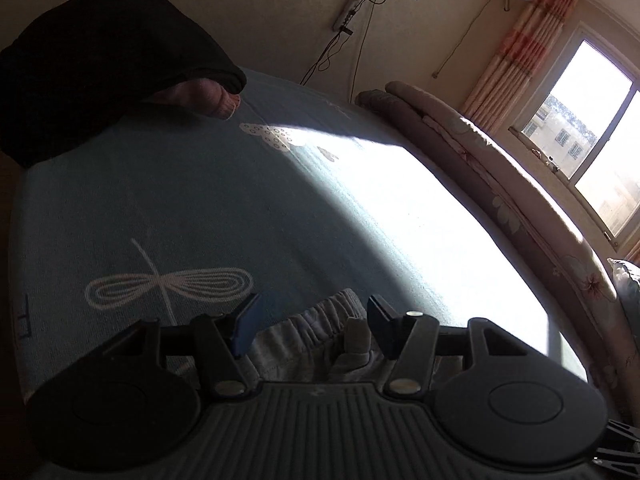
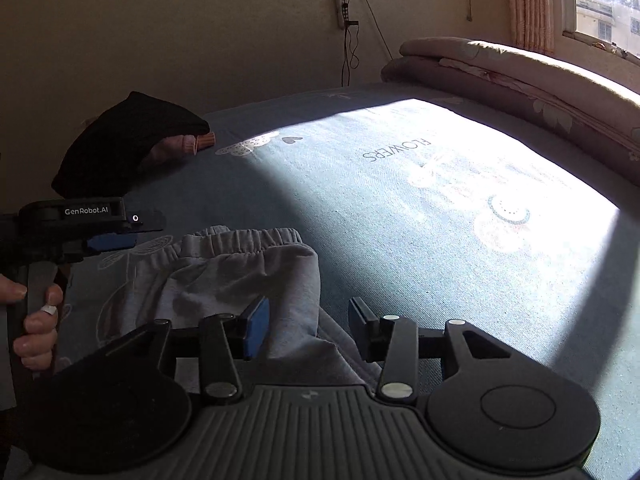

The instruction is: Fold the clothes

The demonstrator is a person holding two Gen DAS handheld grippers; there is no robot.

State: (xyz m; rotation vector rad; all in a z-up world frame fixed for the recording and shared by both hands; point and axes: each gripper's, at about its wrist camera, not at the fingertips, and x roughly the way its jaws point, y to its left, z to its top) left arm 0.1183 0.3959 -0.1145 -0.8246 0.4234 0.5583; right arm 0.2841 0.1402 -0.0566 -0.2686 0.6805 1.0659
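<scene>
A: Right gripper (image 2: pixel 306 330) is standing open, gripping nothing; grey trousers (image 2: pixel 240 276) are lying at its eleven o'clock, waistband running nine-to-three.

B: Left gripper (image 1: pixel 310 326) is hovering open too, waistband (image 1: pixel 320 312) between its jaws untouched, so it's nearer on the bedspread (image 2: pixel 400 220).

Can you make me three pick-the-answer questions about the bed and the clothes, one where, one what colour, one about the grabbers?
1. Where do the grey pants lie?
A on the blue bedsheet
B on the windowsill
C on the floor

2. What colour is the garment pile at the far corner?
A white
B black
C yellow

3. How do the right gripper jaws stand?
A clamped on the pants
B apart
C out of view

Answers: 1 A, sheet shows all round them; 2 B, it looks black in both views; 3 B, a gap shows between the pads.
</scene>
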